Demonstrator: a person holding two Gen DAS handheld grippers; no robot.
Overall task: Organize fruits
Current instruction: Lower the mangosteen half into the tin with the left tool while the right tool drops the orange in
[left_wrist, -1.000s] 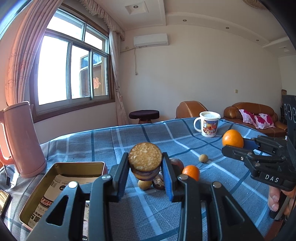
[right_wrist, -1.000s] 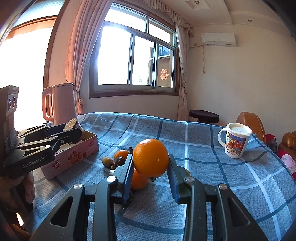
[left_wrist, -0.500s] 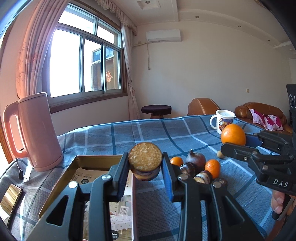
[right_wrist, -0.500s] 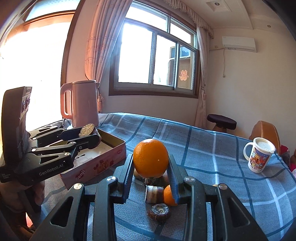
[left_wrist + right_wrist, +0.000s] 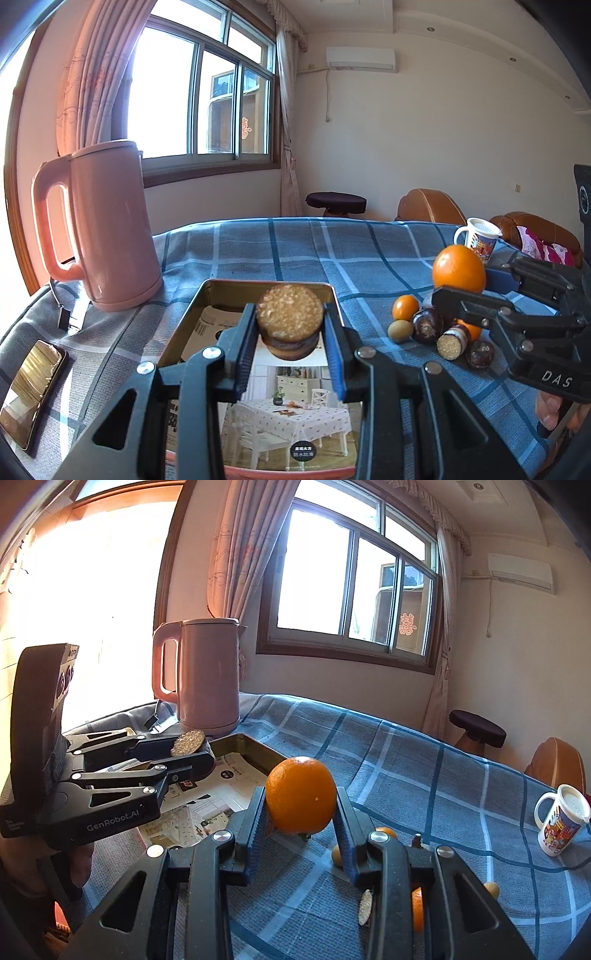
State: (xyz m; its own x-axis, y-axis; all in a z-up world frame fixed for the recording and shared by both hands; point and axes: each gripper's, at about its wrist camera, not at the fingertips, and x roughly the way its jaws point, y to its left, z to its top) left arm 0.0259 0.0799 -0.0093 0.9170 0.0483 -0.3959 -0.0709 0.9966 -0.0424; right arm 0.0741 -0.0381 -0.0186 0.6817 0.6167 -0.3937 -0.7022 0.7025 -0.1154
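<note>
right tongs (image 5: 301, 829) hiding small fruits (image 5: 384, 832), tin (image 5: 236, 291) cut off

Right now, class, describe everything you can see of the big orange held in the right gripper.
The big orange is round, bright and glossy, with finely dimpled peel and one tiny pale fleck. It sits clamped between the blue ribbed jaws of the right gripper, lifted clear of the blue checked tablecloth; only the jaws touch it. A bit of green stem end shows at its underside. From the left wrist view it hangs above the small fruits beside the open tin.
</note>
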